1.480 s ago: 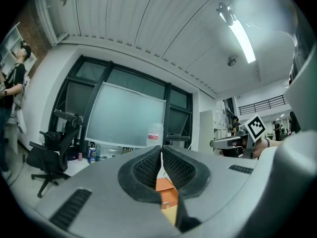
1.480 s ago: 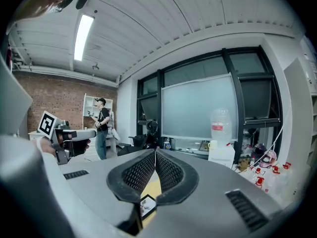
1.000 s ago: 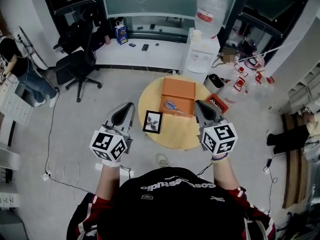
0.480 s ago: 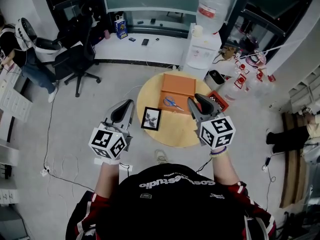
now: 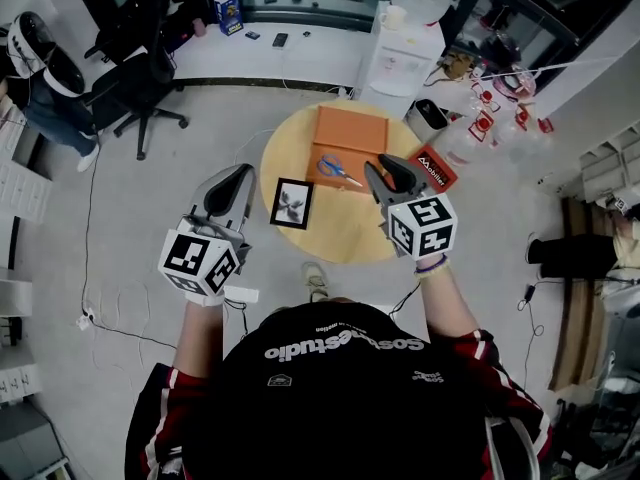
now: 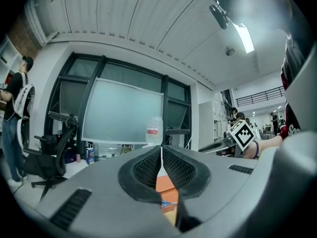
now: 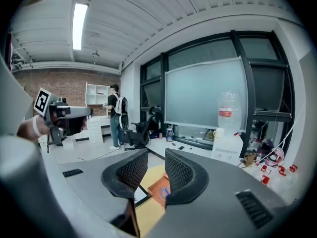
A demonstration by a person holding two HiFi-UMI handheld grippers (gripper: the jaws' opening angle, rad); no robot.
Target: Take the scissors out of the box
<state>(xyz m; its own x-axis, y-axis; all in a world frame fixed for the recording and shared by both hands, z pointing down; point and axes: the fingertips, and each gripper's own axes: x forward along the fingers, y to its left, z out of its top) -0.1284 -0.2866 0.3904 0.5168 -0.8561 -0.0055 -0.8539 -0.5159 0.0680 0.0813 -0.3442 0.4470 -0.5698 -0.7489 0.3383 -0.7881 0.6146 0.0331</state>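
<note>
The scissors point(image 5: 338, 170) lie in the open orange box point(image 5: 350, 130) on the round wooden surface point(image 5: 345, 240). In the head view they sit just left of the tips of the right tongs point(image 5: 385, 171) and well to the right of the left tongs point(image 5: 238, 175). A framed picture point(image 5: 291, 203) lies on the surface between the left tongs and the box.

Their long axis runs on a slant across the box, with the blue handles toward the upper left of the head view. The blades point to the lower right, toward the right tongs.

The right tongs point(image 7: 156, 155) have just been opening. Their jaws now stand well apart, with nothing between the pads. The left tongs point(image 6: 161, 148) are closed tip to tip and hold nothing.

In the right gripper view only part of a blue handle loop point(image 7: 163, 192) shows low in the gap, and the rest is hidden behind the right jaw. In the left gripper view the scissors point(image 6: 167, 202) are only a sliver of blue on the orange box below the closed tips. Whether the blade tips touch the right tongs cannot be told from the head view.
</note>
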